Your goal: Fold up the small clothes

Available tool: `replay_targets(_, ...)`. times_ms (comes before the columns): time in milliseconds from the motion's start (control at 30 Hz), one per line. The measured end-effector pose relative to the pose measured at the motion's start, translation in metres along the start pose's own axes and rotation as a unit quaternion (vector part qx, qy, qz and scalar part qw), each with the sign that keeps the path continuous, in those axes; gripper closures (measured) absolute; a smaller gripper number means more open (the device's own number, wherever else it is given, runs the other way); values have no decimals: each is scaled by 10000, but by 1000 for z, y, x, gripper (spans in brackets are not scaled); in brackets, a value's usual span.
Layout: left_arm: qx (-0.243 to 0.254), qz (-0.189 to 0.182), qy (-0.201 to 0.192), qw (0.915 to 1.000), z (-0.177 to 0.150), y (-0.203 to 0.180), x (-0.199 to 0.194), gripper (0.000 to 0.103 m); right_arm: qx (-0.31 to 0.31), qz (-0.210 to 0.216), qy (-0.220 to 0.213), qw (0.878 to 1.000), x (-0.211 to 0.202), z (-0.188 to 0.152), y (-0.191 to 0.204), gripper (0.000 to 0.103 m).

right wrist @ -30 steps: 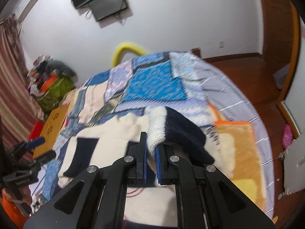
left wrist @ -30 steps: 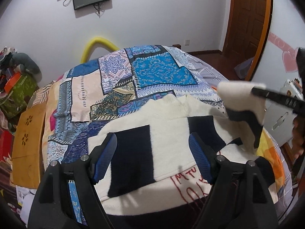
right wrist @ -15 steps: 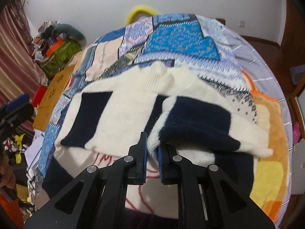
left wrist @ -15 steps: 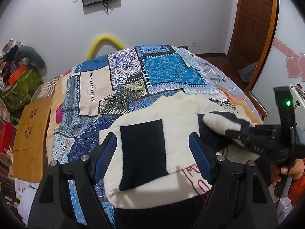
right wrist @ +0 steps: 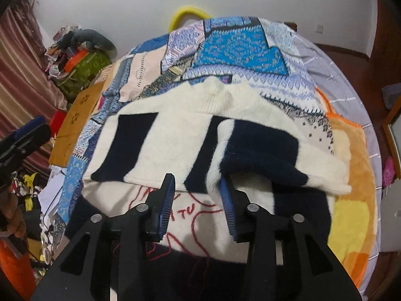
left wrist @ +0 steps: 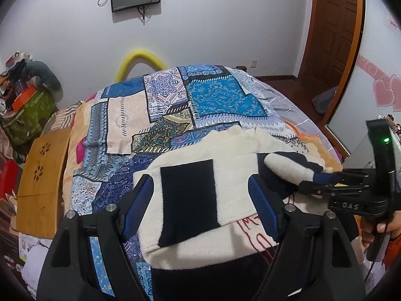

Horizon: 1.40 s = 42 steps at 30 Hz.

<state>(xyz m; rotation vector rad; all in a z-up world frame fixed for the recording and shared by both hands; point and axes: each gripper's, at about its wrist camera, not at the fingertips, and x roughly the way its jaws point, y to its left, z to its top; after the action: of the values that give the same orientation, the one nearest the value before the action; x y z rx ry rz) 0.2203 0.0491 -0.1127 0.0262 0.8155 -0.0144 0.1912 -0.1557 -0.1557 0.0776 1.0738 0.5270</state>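
A cream and navy sweater (left wrist: 233, 150) lies flat on the patchwork quilt (left wrist: 213, 95), its red-stitched lettering facing me. Its left sleeve (right wrist: 132, 140), with a navy block, is folded over the body. The right sleeve (right wrist: 263, 150) also lies across the body, its cuff end resting by my right gripper (right wrist: 197, 180). That gripper's jaws are opening; the cuff brushes the right pad (right wrist: 226, 195) but is not pinched. In the left wrist view the right gripper (left wrist: 313, 178) comes in from the right at the sleeve's end. My left gripper (left wrist: 199, 183) hovers open above the left sleeve (left wrist: 188, 195), holding nothing.
A low wooden board (left wrist: 42, 175) leans at the bed's left side, with a clutter pile (left wrist: 25, 105) behind it. An orange blanket (right wrist: 351, 175) lies under the sweater on the right. A yellow foam arch (left wrist: 140, 57) stands behind the bed; a wooden door (left wrist: 333, 37) is at the right.
The right gripper brought the lifted right sleeve down across the sweater's body, then parted its jaws and let the cuff go. The left gripper stayed open over the left sleeve.
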Motion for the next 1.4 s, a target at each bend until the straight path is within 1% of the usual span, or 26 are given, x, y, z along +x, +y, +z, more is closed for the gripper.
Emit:
replay_targets(67, 45, -1, -26, 10000, 2, -5, -3, 26, -35, 32, -138, 9999, -12, 1, 0, 64)
replay_targets(200, 130, 2, -102, 9999, 6, -15, -8, 26, -162, -37, -409, 9990, -35, 7, -2, 61)
replay_targets(300, 206, -22, -152, 9997, 11, -25, -10, 23, -193, -107, -675, 9975, -54, 12, -8, 55)
replay_targets(367, 275, -39, -174, 9995, 15, -35, -10, 22, -220, -176, -805, 9964, -66, 13, -15, 55)
replay_targets(500, 477, -108, -135, 9987, 23, -58, -5, 21, -151, -453, -1025, 9936, -85, 13, -37, 53)
replay_targets(600, 668, -146, -67, 9976, 28, -78, 4, 18, -59, -631, -1099, 9919, -95, 11, -56, 51)
replay_targets(667, 791, -196, 19, 9967, 29, -93, 13, 18, 11, -751, -1127, 9908, -100, 8, -68, 50)
replay_targets(733, 952, -293, 154, 9949, 29, -112, 24, 18, 83, -835, -1129, 9901, -102, 5, -81, 49)
replay_targets(867, 1286, -353, 418, 9902, 26, -145, 49, 18, 218, -913, -1068, 9898, -103, -1, -101, 49)
replay_targets(1067, 1819, -445, 993, 9773, 9, -193, 95, 18, 299, -964, -894, 9909, -95, -13, -124, 49)
replay_targets(1233, 2151, -527, 1273, 9668, -5, -221, 124, 18, 218, -1060, -692, 9917, -81, -26, -137, 49)
replay_targets(1400, 2279, -562, 1556, 9595, -16, -238, 148, 18, 259, -1015, -498, 9933, -69, -36, -148, 49)
